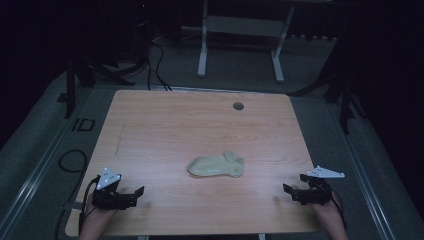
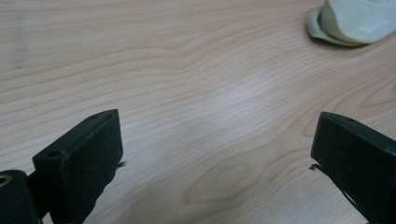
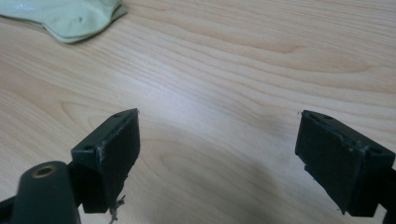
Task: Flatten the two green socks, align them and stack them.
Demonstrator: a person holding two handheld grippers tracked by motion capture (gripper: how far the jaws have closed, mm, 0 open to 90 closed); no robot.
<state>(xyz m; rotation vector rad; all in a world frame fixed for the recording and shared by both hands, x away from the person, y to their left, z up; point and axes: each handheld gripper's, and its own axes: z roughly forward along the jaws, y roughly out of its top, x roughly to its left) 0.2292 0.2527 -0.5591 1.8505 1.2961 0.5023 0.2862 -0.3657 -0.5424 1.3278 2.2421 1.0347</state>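
Wooden table (image 1: pixel 165 120) | sock (image 1: pixel 216 165) lies flat – untouched | left tool (image 1: pixel 135 194), right tool (image 1: pixel 291 192) – both wide

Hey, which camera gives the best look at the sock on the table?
The high view: the whole sock lies flat mid-table, between both grippers. The left gripper view catches one end at its top right corner; the right gripper view, an edge at its top left.

Pale print on the sock (image 2: pixel 357 21) — too small to read.
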